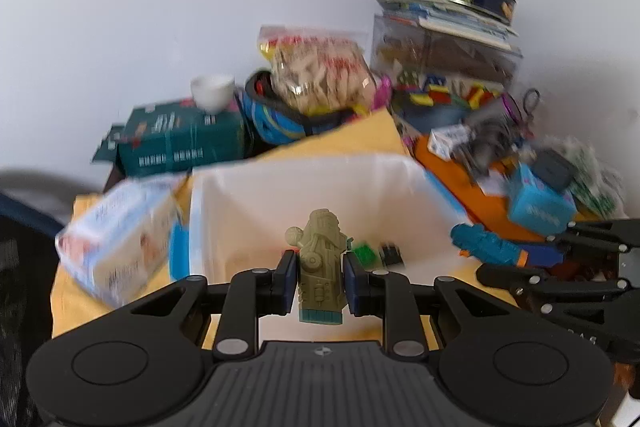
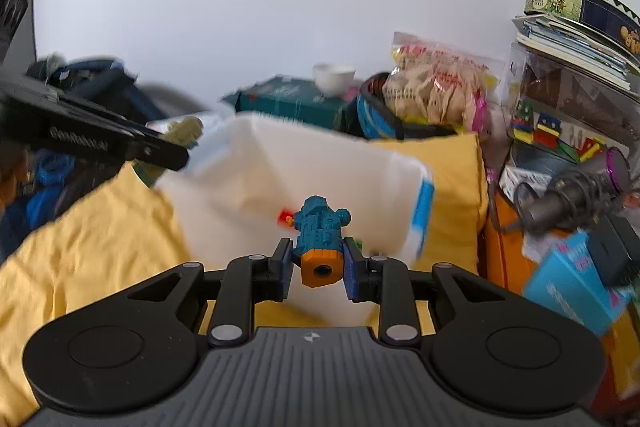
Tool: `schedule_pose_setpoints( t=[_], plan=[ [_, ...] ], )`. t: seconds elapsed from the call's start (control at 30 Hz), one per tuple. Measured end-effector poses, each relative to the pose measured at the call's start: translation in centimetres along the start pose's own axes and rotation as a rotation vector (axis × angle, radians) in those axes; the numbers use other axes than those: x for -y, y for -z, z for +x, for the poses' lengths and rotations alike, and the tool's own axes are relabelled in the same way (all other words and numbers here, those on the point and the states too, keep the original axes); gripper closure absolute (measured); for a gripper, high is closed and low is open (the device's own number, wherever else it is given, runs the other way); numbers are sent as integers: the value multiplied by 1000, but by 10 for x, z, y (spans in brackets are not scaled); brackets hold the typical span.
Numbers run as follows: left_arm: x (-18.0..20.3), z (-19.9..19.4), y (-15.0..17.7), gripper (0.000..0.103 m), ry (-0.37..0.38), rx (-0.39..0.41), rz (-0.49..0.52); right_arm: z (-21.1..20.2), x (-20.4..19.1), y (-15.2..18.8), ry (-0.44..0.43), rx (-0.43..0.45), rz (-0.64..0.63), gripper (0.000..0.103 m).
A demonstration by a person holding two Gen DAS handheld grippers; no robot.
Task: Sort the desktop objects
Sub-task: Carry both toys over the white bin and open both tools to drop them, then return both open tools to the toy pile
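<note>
Right now your left gripper (image 1: 319, 277) is clamped on an olive-green toy figure (image 1: 322, 259), its blue pads pressing both flanks, and your right gripper (image 2: 316, 263) pinches a teal toy blaster (image 2: 320, 239) by its orange-ended barrel, pads tight against it. Just beyond both sets of fingers sits the white bin (image 1: 304, 187), with a green block (image 1: 366, 253) and a small black piece (image 1: 390, 253) already lying inside, so sorting looks begun but far from finished. Further out, to the right of your fingers, clutter waits: a blue box (image 1: 540, 207), an orange folder (image 1: 452, 167), a snack bag (image 1: 320, 71), all on the yellow cloth (image 2: 80, 235).
</note>
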State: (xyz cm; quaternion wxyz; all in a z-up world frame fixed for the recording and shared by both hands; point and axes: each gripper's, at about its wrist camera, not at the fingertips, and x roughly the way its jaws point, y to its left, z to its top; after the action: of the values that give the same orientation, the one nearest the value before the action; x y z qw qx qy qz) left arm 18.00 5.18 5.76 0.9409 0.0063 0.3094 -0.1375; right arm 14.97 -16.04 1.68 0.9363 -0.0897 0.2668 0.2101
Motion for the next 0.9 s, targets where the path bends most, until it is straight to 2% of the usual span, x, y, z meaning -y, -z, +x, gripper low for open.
schedule_pose_setpoints(
  t=[0.13,0.3,0.4,0.5,0.63,0.67,0.8,0.9],
  plan=[
    [-8,28,-18,75,-9,16,-10,38,6,-20,9,-18,40,75],
    [-14,73,-21,75,-39,-49,-9,68,11,-27,33,-60,79,74],
    [-16,83,-14,64,-60,-73,-1,76,8,-22,37,-86,93,72],
    [-17,77,-11,61,-55,-61,8,70,4,-20,33,-78,89,66],
    [-21,55,-12,59,-44,-25,-22,57,1,-22,30,-51,98,66],
    [-21,47,-11,56,-41,-12,-25,52,1,-22,27,-39,101,65],
    [-20,17,1,41,-32,23,-40,26,-5,-16,7,2,101,48],
    [-21,2,21,40,-18,0,-78,12,-14,-4,-4,-9,70,45]
  ],
)
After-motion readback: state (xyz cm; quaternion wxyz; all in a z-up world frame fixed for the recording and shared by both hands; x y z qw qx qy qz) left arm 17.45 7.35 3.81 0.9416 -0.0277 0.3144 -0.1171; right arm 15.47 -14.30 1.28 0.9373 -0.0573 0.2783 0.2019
